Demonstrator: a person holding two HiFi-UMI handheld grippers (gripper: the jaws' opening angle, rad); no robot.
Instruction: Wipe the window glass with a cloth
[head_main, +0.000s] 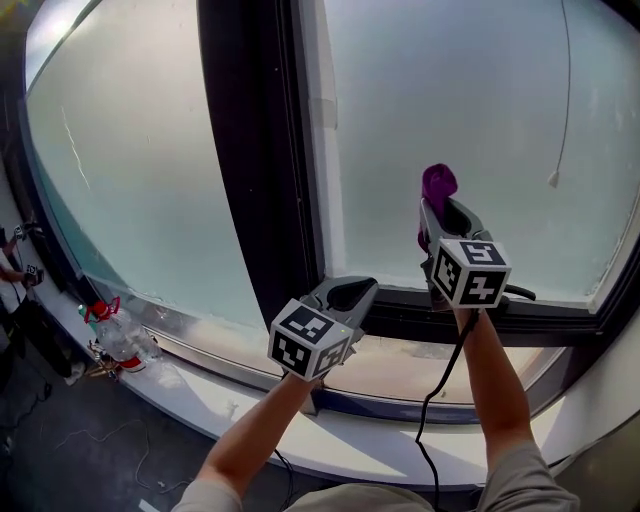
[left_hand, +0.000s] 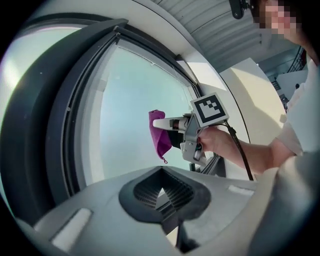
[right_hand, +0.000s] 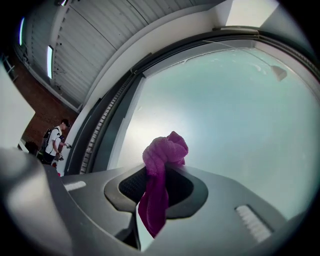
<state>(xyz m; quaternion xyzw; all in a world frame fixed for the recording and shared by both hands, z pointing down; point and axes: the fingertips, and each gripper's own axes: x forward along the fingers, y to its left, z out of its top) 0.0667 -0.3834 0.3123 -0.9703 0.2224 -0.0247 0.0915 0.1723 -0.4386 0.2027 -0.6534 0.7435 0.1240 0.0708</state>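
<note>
The right gripper clamps a crumpled purple cloth, with the pale window glass ahead of it. The left gripper is clenched and empty.

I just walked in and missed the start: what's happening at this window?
A person holds a claw in each hand. The right claw is shut on a purple cloth, held up before the window glass; whether it touches the glass is unclear. The left claw, shut and empty, hangs low by the sill.
</note>
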